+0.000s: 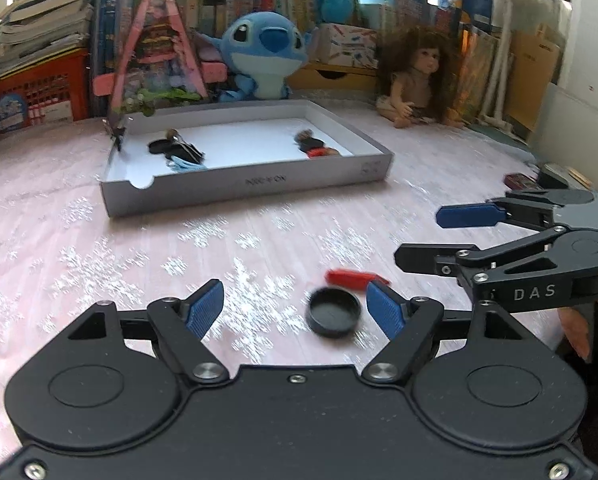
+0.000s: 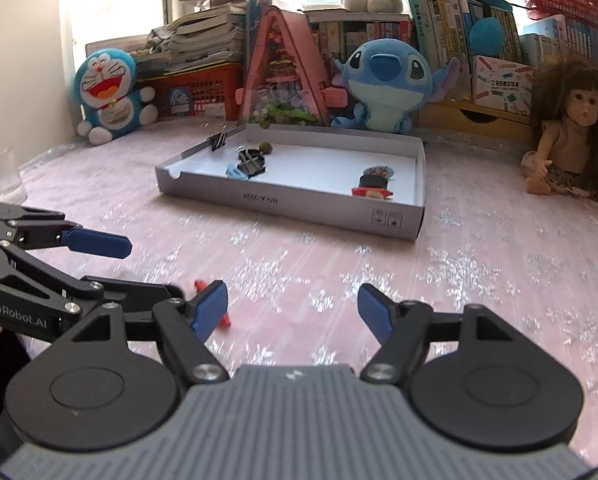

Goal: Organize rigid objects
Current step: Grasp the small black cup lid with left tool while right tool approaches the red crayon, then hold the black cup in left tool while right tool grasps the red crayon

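Left wrist view: left gripper [image 1: 295,310] low over the pink tablecloth [image 1: 79,240], jaws spread wide and holding nothing, a round black cap [image 1: 333,312] lying between the blue pads nearer the right one, a red object [image 1: 351,278] just beyond it; right gripper [image 1: 427,236] reaching in level from the right, jaws apart and empty; farther back a grey tray [image 1: 243,190] containing small items. Right wrist view: right gripper [image 2: 293,312] low above the cloth, jaws wide and empty, the red object [image 2: 203,286] partly hidden behind the left pad, the left gripper [image 2: 151,268] coming in from the left, jaws parted, tray [image 2: 299,208] ahead, well apart.
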`<state>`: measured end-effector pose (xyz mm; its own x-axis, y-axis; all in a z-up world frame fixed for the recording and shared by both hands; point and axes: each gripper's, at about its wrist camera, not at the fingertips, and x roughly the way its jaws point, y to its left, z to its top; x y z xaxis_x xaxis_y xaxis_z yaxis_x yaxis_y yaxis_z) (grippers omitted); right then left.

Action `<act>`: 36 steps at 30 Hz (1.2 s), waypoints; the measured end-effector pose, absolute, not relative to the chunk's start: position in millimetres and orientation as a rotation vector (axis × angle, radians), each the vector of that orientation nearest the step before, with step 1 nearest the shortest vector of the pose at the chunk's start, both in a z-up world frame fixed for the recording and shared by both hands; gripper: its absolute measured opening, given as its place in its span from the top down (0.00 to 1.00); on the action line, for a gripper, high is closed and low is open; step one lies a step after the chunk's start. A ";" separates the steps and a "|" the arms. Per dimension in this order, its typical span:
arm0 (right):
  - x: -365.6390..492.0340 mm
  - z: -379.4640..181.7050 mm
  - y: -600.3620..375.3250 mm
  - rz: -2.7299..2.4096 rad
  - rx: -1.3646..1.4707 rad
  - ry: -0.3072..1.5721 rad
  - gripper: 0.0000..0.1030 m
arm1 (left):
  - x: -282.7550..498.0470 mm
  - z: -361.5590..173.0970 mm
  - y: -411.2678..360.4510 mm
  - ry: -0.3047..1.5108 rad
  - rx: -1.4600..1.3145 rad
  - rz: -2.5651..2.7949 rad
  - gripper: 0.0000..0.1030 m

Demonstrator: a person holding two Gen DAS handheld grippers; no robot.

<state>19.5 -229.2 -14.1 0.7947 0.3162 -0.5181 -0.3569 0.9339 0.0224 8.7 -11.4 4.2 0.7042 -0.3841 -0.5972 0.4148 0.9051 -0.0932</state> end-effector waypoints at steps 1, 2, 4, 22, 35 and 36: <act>17.2 -14.9 -228.6 0.364 -0.085 0.543 0.20 | 6.5 3.1 -11.9 0.655 0.052 -0.455 0.27; 15.2 -16.0 -227.6 0.366 -0.093 0.546 0.20 | 4.6 1.7 -12.8 0.657 0.057 -0.468 0.30; 12.5 -18.5 -225.2 0.369 -0.110 0.548 0.20 | 3.1 -1.8 -15.1 0.663 0.070 -0.475 0.39; 24.6 -26.6 -215.0 0.271 -0.148 0.585 0.20 | 13.8 -5.0 -8.1 0.655 0.044 -0.396 0.71; 27.0 -26.1 -212.9 0.261 -0.150 0.595 0.20 | 18.1 -6.2 -5.8 0.653 0.027 -0.374 0.71; 28.8 -26.6 -213.5 0.255 -0.145 0.597 0.20 | 18.1 -6.2 -5.7 0.652 0.028 -0.372 0.71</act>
